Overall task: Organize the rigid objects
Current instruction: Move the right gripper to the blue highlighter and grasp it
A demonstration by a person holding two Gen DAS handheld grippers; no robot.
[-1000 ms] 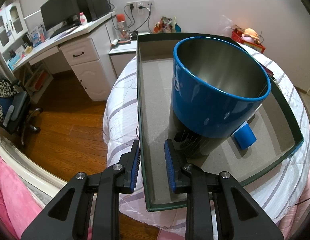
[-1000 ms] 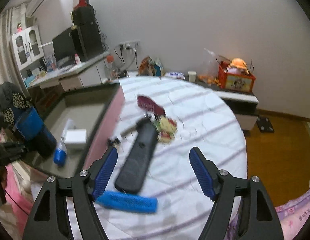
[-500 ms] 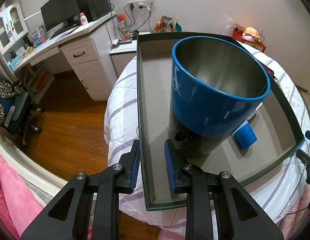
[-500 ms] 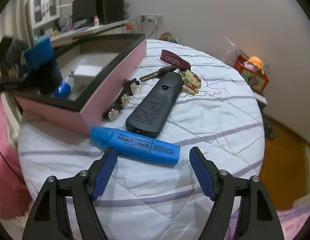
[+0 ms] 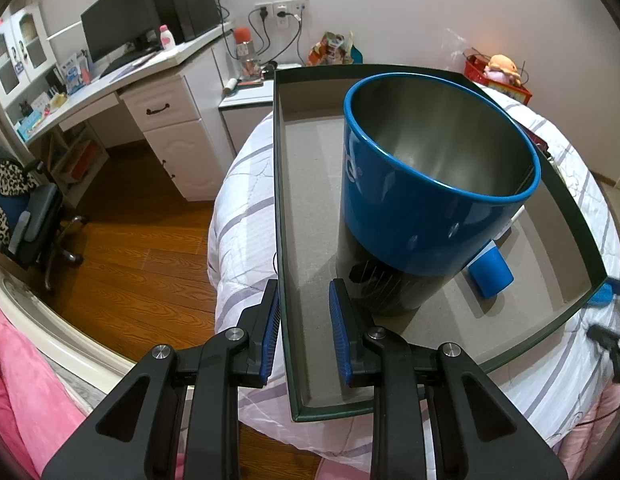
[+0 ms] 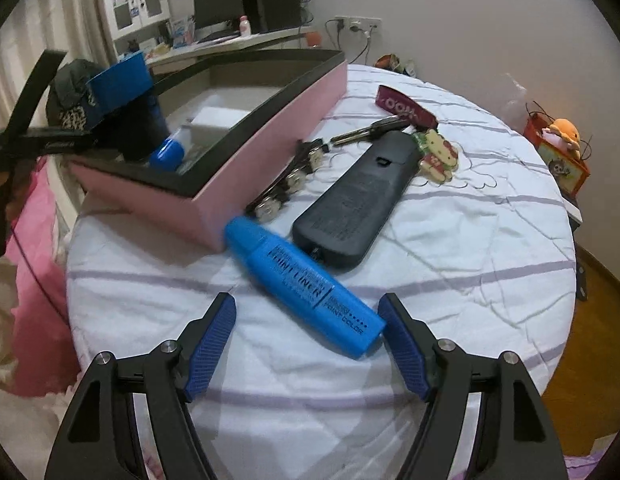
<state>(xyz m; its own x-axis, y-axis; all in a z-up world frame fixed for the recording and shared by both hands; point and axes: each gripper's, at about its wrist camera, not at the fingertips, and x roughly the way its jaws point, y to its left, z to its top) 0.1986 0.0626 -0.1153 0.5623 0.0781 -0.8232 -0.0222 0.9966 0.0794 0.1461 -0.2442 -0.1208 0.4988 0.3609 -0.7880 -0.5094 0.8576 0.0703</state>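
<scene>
blue marker (image 6: 302, 288) lies on the striped cloth between our right tool's (image 6: 308, 344) wide-open pads, untouched, while our left tool (image 5: 303, 336) clamps the box wall (image 5: 279, 240).

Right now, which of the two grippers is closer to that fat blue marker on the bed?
The right. The right gripper hovers open over the blue marker, one end by its right finger. The left gripper is clamped on the box wall, away from it.

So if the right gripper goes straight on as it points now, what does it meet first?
Most likely the blue marker, lying slantwise between the open fingers of the right gripper; depth is uncertain, so the white bedcover might come first.
</scene>
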